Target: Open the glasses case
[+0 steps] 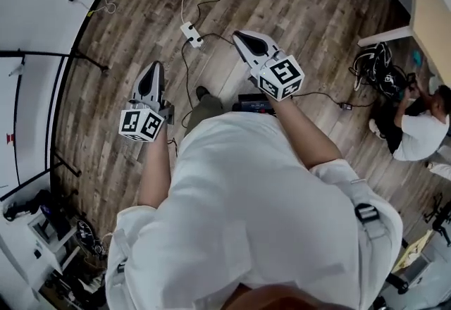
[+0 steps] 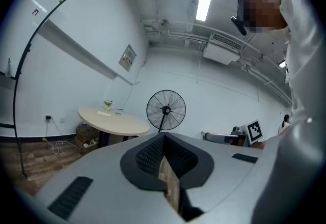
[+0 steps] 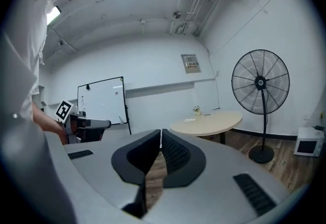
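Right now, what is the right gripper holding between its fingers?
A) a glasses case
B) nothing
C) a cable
B: in the right gripper view the right gripper has its fingers meeting at the tips, with only wooden floor showing through the gap below.

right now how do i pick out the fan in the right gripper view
Find the white wall, then the round beige table before it. Right of that table stands the fan: a black wire cage on a thin pole, taller than the table.
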### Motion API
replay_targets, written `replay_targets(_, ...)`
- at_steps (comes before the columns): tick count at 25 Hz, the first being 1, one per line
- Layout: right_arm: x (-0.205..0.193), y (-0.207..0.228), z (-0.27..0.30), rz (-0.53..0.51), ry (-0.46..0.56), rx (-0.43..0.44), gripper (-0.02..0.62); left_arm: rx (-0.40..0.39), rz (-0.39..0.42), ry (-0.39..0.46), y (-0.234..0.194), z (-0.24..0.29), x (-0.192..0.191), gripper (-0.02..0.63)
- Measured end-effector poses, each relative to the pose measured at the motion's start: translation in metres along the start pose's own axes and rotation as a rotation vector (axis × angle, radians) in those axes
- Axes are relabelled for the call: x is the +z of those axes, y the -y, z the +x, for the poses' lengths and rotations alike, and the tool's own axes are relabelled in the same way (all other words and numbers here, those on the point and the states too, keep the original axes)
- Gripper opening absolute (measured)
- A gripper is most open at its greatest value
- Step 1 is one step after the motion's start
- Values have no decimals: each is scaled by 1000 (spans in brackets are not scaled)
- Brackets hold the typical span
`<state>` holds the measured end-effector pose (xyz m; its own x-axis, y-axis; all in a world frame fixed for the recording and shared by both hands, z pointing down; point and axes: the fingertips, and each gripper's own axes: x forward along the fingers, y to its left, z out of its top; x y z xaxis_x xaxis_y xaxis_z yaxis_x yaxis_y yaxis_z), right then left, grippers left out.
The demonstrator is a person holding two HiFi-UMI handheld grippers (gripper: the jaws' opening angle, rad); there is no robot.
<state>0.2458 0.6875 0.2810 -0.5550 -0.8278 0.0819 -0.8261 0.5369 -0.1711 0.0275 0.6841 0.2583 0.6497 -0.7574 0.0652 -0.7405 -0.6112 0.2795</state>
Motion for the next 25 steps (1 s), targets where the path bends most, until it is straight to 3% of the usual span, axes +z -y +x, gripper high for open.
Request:
replay_targets(5, 14, 16, 37, -21, -17, -51, 28, -80, -11, 2, -33, 37, 5, 12)
replay_targets(15, 39, 32, 129, -35, -8, -96, 28, -131, 2, -7, -123, 87, 35, 12)
replay_targets(19, 46, 34, 149, -40, 21, -149, 28, -113, -34, -15, -169, 89, 30, 12)
replay_targets(25, 45, 45, 185, -50, -1, -140, 28, -59, -68, -8, -217, 102, 30, 12)
